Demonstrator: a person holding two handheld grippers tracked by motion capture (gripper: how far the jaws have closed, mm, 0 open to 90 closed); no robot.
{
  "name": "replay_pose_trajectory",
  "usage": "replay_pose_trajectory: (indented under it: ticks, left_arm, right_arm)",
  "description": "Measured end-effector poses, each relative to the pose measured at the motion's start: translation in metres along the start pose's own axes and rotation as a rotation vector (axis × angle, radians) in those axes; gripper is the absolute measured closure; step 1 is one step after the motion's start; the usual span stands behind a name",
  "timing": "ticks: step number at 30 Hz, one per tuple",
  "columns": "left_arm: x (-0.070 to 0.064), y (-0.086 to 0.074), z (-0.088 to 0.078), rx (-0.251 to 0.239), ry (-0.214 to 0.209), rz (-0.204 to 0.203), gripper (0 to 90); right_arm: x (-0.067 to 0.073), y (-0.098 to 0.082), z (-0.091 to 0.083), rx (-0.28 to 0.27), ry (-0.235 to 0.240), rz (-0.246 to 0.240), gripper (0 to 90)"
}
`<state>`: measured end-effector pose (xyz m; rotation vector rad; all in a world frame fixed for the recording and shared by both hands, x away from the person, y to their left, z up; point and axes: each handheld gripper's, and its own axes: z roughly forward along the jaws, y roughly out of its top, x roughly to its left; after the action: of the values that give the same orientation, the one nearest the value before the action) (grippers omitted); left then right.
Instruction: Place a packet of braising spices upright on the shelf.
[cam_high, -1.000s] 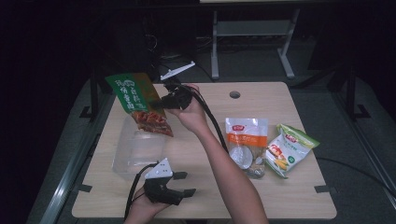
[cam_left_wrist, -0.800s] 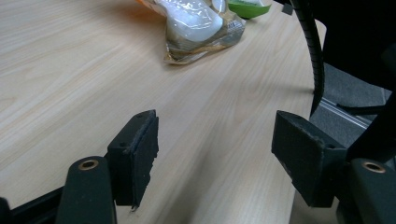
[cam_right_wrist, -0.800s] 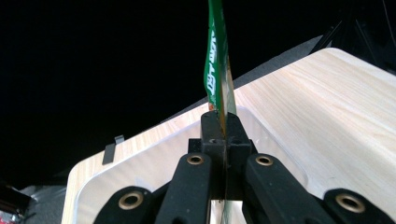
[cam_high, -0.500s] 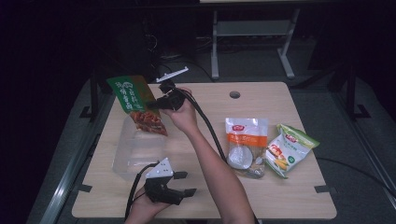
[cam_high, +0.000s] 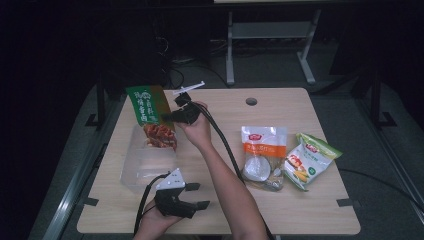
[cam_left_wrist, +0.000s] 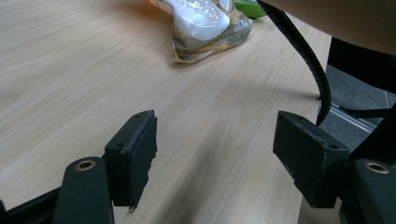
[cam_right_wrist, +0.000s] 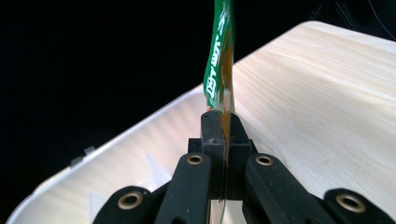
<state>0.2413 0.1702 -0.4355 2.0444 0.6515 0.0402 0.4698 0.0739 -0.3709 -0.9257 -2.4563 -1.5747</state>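
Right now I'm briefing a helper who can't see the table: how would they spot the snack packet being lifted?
Start at the light wooden table and go to the clear plastic bin near its left edge. Hanging over that bin, pinched shut in the right gripper, is the green-topped packet with reddish food pictured. Unlike the two packets lying flat at the right, it hangs upright in the air.

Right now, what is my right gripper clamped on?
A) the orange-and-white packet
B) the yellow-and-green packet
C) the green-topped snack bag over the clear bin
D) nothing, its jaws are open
C: the right gripper has its jaws pinched shut on the edge of the green-topped snack bag, which hangs over the clear bin in the high view.
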Motion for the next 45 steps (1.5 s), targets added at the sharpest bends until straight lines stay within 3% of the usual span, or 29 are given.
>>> replay_pose_trajectory:
  ticks: [3, 10, 17, 22, 25, 34, 45]
  left_arm:
    - [0.0, 0.001, -0.001, 0.003, 0.003, -0.003, 29.9]
    - [0.002, 0.001, -0.004, -0.004, 0.01, -0.007, 30.1]
    - [0.002, 0.001, -0.002, 0.006, 0.007, -0.001, 30.1]
    - [0.001, 0.0, 0.0, 0.004, 0.003, 0.002, 30.1]
    - [0.001, 0.0, 0.0, 0.004, -0.001, 0.004, 30.1]
    - [0.0, 0.001, -0.001, 0.006, -0.002, 0.007, 30.0]
    - [0.0, 0.001, -0.003, 0.004, 0.001, 0.014, 30.1]
  right_arm:
    - [-0.003, -0.004, -0.001, -0.005, -0.003, 0.008, 89.6]
    - [-0.004, -0.013, -0.002, 0.027, -0.049, -0.029, 89.0]
    - [-0.01, -0.02, -0.009, 0.013, -0.037, 0.004, 88.5]
    - [-0.009, -0.018, -0.013, 0.021, -0.057, -0.004, 77.3]
    - [-0.009, -0.016, -0.021, 0.011, -0.052, -0.001, 70.6]
    - [-0.008, -0.019, -0.048, 0.008, -0.038, 0.002, 62.4]
    - [0.002, -0.03, -0.079, 0.025, -0.03, -0.03, 59.9]
